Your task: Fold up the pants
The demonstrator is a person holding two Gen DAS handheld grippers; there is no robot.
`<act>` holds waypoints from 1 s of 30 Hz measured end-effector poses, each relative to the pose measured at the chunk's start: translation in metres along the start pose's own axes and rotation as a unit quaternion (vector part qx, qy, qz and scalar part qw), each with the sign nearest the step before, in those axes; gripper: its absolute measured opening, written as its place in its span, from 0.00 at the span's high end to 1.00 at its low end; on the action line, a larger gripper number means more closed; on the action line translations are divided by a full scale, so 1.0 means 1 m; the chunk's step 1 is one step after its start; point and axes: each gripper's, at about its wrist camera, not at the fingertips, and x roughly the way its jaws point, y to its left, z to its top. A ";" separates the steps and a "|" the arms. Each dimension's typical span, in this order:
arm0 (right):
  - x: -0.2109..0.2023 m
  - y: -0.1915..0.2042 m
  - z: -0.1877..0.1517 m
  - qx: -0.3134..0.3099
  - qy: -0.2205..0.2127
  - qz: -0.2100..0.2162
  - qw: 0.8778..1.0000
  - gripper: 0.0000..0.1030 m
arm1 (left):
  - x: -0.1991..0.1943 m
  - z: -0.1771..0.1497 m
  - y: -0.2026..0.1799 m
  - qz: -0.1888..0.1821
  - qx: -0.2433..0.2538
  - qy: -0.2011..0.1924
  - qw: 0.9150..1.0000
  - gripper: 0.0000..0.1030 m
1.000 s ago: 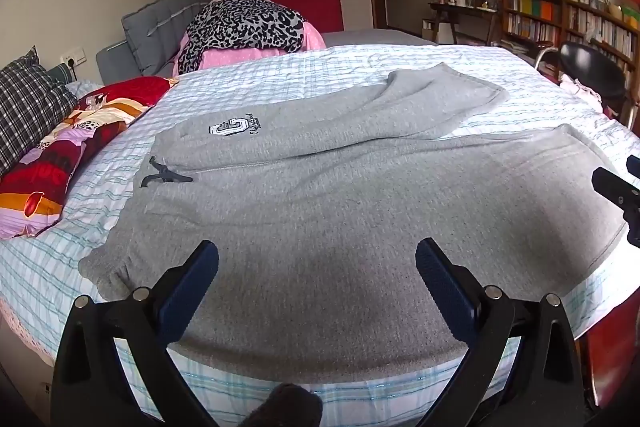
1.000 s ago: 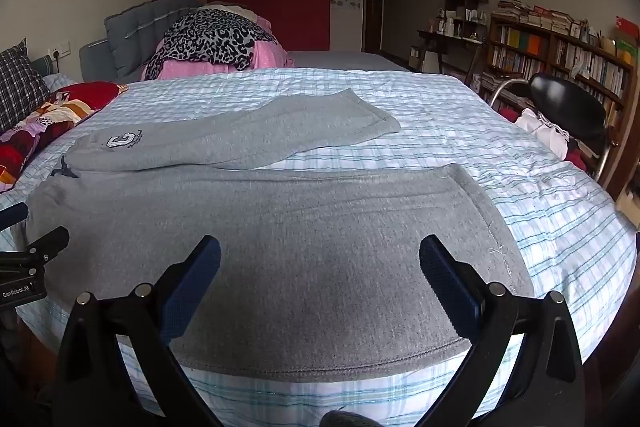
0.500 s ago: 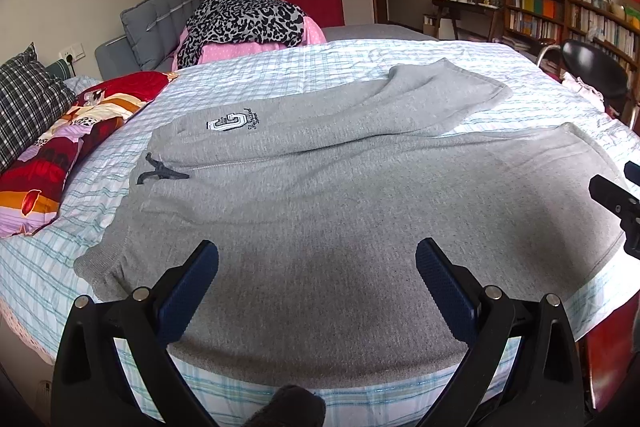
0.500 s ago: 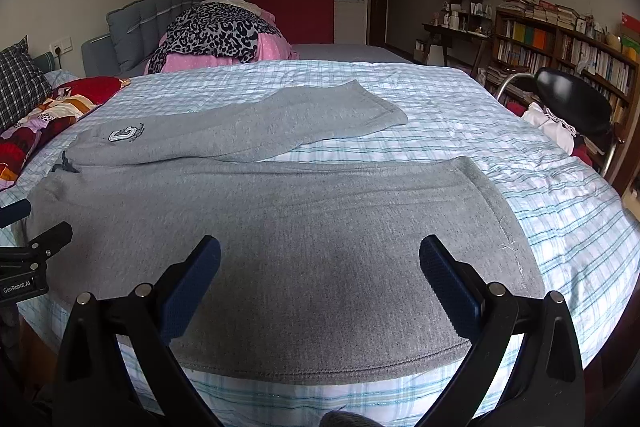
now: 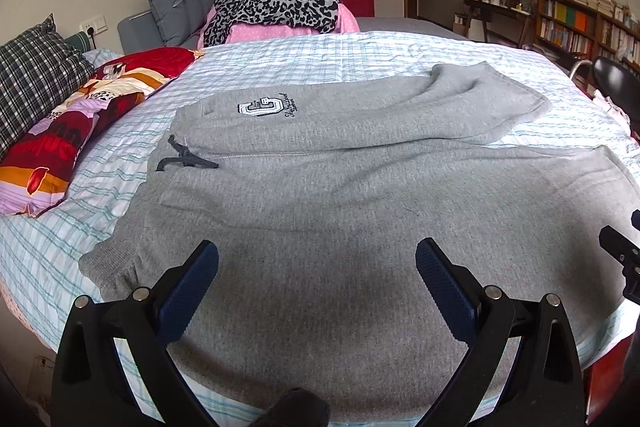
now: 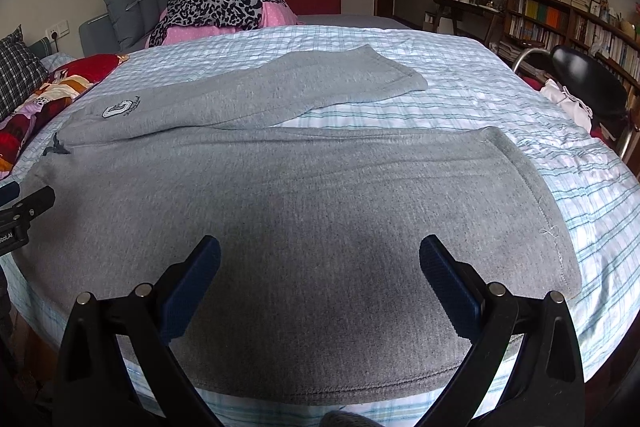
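Grey sweatpants [image 5: 340, 195] lie spread flat on the bed, waistband to the left with a dark drawstring [image 5: 182, 161] and a white letter logo [image 5: 258, 107]. The two legs reach right, the far one angled away [image 6: 320, 83]. My left gripper [image 5: 318, 267] is open and empty, hovering over the near leg close to the waist. My right gripper [image 6: 320, 263] is open and empty, over the near leg [image 6: 320, 207] toward its cuff [image 6: 556, 227]. Each gripper shows at the edge of the other's view.
The bed has a blue checked sheet [image 5: 320, 55]. Colourful pillows [image 5: 68, 131] lie at the left, a leopard-print pile [image 5: 272, 3] at the headboard. A black chair [image 6: 584, 79] and bookshelves [image 6: 560, 15] stand to the right.
Both grippers have risen and tilted a little, so the pants sit slightly lower in both views. Both stay open. The pants have not moved.
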 end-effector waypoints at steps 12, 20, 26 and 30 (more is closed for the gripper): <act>0.026 0.024 0.007 -0.039 0.017 0.006 0.999 0.02 | 0.028 0.020 0.030 0.009 -0.019 0.018 1.000 0.05; 0.036 0.032 0.033 -0.070 0.014 0.015 0.997 0.02 | 0.055 0.069 0.075 0.030 -0.037 0.025 0.999 0.05; 0.056 0.035 0.067 -0.095 0.017 0.009 0.995 0.02 | 0.097 0.106 0.106 0.020 -0.047 0.053 0.997 0.05; 0.073 0.028 0.090 -0.091 0.021 0.003 0.996 0.02 | 0.131 0.125 0.127 0.026 -0.057 0.076 0.995 0.05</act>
